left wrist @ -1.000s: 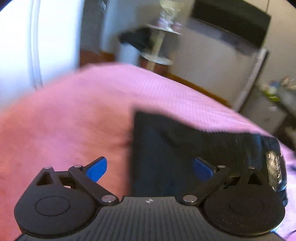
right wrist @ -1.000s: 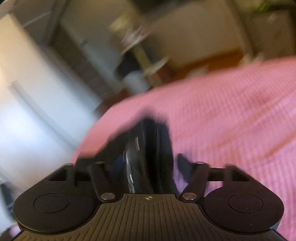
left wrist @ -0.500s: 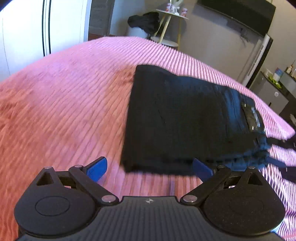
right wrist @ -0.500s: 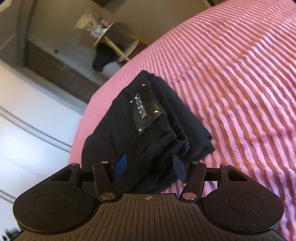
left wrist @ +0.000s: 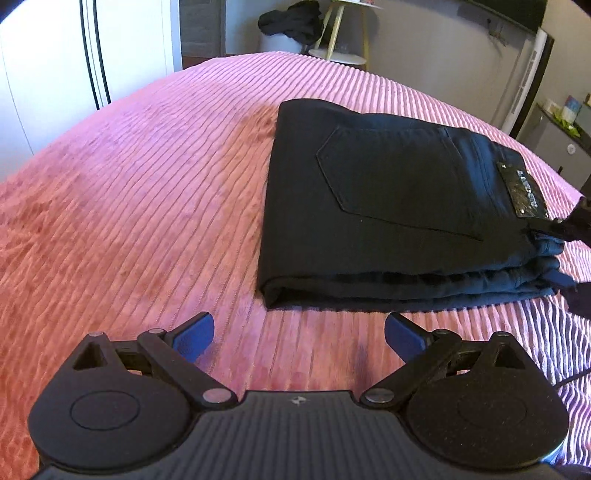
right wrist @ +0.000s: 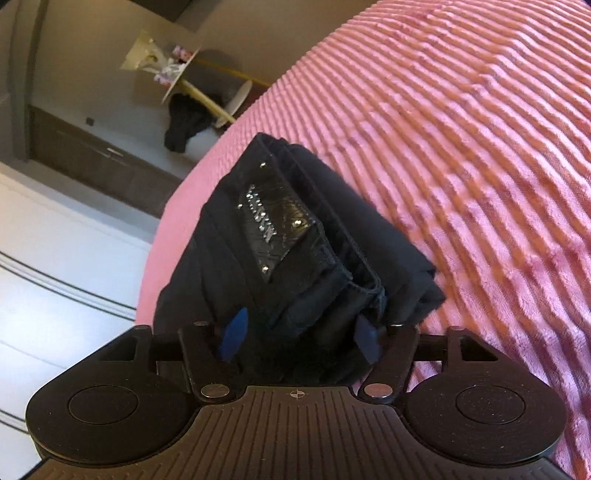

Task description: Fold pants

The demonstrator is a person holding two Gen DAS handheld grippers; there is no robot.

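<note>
The black pants (left wrist: 388, 206) lie folded into a thick stack on the pink ribbed bedspread (left wrist: 147, 177), back pocket and shiny label up. My left gripper (left wrist: 295, 332) hangs open over the bedspread just short of the stack's near folded edge, with nothing between its blue pads. In the right wrist view the label end of the pants (right wrist: 280, 236) fills the gap of my right gripper (right wrist: 299, 336). Its jaws are closing, one blue pad on the top face and the other at the underside. The right gripper's dark fingers (left wrist: 580, 221) show at the stack's right end.
Beyond the bed stand a small round side table (left wrist: 343, 33) with dark clothing (left wrist: 291, 22) heaped beside it, white wardrobe doors (left wrist: 48, 66) at left and a cabinet (left wrist: 554, 140) at right. Bare bedspread spreads left of the pants.
The left gripper swung down and steadied, and the pants now lie just ahead of its pads. The right gripper sank, rolled and narrowed its jaws around the label end of the stack.
</note>
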